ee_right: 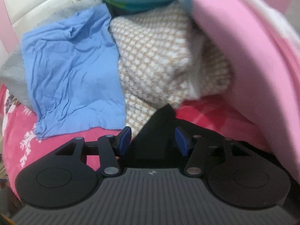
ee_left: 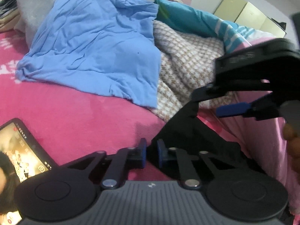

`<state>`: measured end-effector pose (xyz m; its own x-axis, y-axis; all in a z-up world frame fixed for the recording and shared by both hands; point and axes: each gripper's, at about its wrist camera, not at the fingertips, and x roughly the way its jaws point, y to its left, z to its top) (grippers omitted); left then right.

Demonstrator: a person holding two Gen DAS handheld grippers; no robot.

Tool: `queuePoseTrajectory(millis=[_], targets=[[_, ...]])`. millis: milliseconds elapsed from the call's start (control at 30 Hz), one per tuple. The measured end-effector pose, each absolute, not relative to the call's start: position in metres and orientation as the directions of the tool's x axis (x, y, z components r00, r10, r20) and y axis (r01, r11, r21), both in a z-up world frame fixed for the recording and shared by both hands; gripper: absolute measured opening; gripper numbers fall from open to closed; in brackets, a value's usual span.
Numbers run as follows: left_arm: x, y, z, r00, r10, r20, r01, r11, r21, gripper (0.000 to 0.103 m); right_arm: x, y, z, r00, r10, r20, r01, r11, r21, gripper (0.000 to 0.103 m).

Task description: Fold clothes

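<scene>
A black garment (ee_left: 187, 131) on the bed (ee_left: 75, 116) is pinched by the left gripper (ee_left: 151, 152), while the half-open right gripper (ee_right: 152, 140) straddles its corner.

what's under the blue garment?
The blue garment lies over a grey cloth at its far edge, the beige-and-white checked knit on one side, and the pink bedcover. Anything beneath its middle is covered.

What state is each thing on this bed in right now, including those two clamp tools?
Left hand-held gripper: shut on black garment.
Right hand-held gripper: open, black garment between its fingers.
Black garment: flat on pink bedcover.
Blue garment: crumpled, unfolded.
Checked knit: heaped.
Phone: screen lit.
</scene>
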<state>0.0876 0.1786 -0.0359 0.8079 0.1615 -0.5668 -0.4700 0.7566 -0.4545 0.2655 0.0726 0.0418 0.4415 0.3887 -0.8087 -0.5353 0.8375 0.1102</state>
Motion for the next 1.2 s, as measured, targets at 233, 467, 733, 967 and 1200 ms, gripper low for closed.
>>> queuePoseTrajectory(millis=[233,467,733,967,1200], targets=[[0.078,0.175,-0.026,0.849,0.172,-0.499,-0.431,0.773,-0.466,0.004,0.288,0.103,0.018,0.402,0.272,-0.874,-0.478,0.877,0.053,0.055],[0.075,0.167,-0.019,0.875,0.156,-0.458,-0.378,0.81,-0.449,0.004,0.298,0.112,0.007,0.374,0.234,-0.897,-0.458,0.888,0.04,0.056],[0.071,0.159,-0.011,0.911,0.105,-0.399,-0.294,0.844,-0.449,0.004,0.298,0.112,0.001,0.365,0.2,-0.909,-0.461,0.887,0.01,0.052],[0.064,0.152,-0.003,0.934,0.092,-0.346,-0.247,0.864,-0.438,0.004,0.292,0.11,0.008,0.375,0.21,-0.903,-0.483,0.876,0.003,0.017],[0.057,0.141,0.008,0.95,0.04,-0.308,-0.175,0.888,-0.425,0.004,0.281,0.081,0.026,0.428,0.244,-0.87,-0.472,0.882,0.015,0.003]])
